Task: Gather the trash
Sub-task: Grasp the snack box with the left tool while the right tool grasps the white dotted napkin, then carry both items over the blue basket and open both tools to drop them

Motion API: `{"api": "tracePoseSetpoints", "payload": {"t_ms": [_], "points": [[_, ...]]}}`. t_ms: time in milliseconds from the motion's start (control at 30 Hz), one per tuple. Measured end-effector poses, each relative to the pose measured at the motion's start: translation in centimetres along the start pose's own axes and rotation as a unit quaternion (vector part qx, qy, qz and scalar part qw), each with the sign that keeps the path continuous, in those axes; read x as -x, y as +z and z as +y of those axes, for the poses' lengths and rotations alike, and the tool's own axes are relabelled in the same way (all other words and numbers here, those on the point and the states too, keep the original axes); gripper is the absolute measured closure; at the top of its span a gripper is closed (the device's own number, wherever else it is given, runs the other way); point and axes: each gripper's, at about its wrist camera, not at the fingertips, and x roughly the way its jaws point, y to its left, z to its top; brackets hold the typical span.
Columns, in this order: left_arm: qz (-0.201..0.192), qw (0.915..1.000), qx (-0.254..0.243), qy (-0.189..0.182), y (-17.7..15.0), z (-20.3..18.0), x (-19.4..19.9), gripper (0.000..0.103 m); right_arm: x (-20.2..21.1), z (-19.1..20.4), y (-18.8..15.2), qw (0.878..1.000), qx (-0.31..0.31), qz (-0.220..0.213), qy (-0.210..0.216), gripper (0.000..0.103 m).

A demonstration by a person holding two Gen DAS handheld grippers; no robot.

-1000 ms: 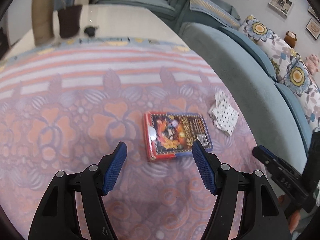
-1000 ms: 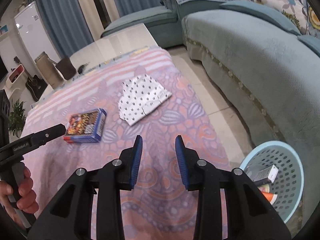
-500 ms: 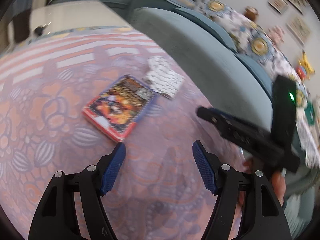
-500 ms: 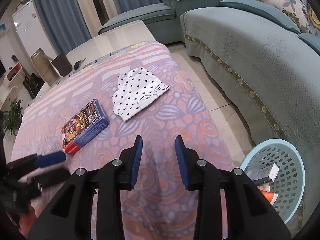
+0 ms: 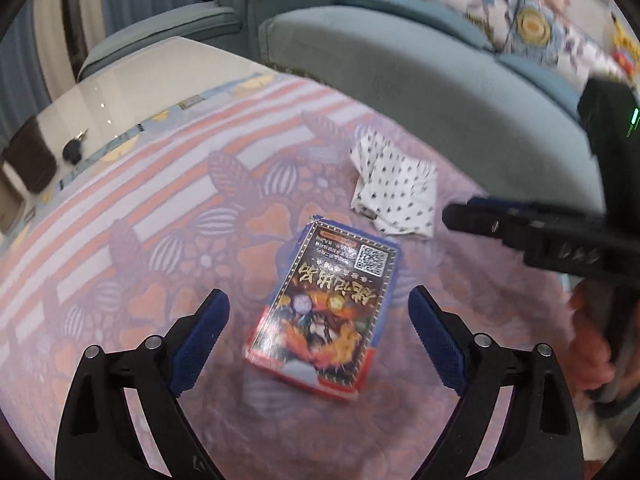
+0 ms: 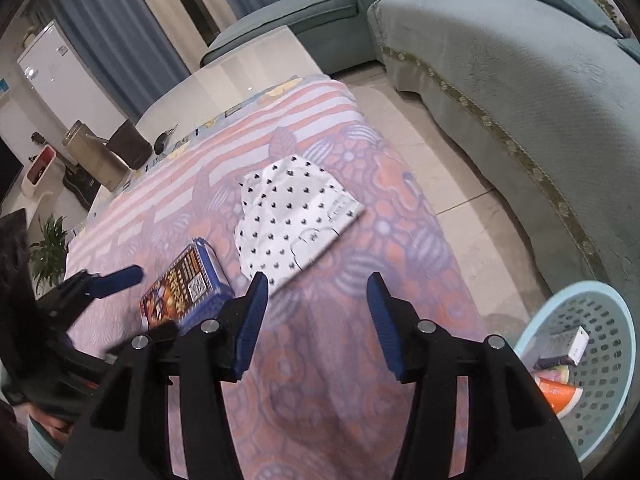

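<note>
wrist views, facing tablecloth (image 5: 120, 216), sharing box (image 5: 324, 304)

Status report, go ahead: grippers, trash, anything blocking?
Left gripper open, straddling the colorful box. Right gripper open, empty, near the spotted cloth. Basket beside table. Nothing blocking.

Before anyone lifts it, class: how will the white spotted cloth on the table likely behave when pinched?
The white spotted cloth lies flat in soft folds, so it will probably droop rather than hold shape. It looks thin, so likely light. Pinching one edge with the right tongs may let it unfold and dangle.
</note>
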Motion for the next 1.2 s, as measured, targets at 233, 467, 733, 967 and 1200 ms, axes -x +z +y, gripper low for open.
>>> {"api": "tracePoseSetpoints", "payload": {"t_ms": [233, 467, 733, 967, 1200], "points": [[-0.004, 0.9991, 0.015, 0.041, -0.3, -0.2, -1.3, 0.037, -2.5, 1.8, 1.7, 0.999, 0.027, -0.008, -0.020, 0.055], [-0.033, 0.9896, 0.124, 0.064, -2.4, 1.7, 0.5, 0.042, -4.2, 3.6, 3.1, 0.998, 0.055, -0.018, -0.037, 0.053], [-0.055, 0.9821, 0.166, 0.069, -3.2, 2.5, 2.0, 0.044, -3.5, 4.7, 2.0, 0.996, 0.087, -0.019, -0.012, 0.096], [-0.099, 0.9800, 0.168, 0.036, -2.7, 0.3, 5.8, 0.045, 2.4, 4.6, 0.2, 0.994, 0.093, -0.060, -0.013, 0.100], [-0.149, 0.9807, 0.126, -0.002, -0.7, -6.1, 10.9, 0.045, 12.2, 1.8, -0.7, 0.990, 0.069, -0.119, -0.024, 0.100]]}}
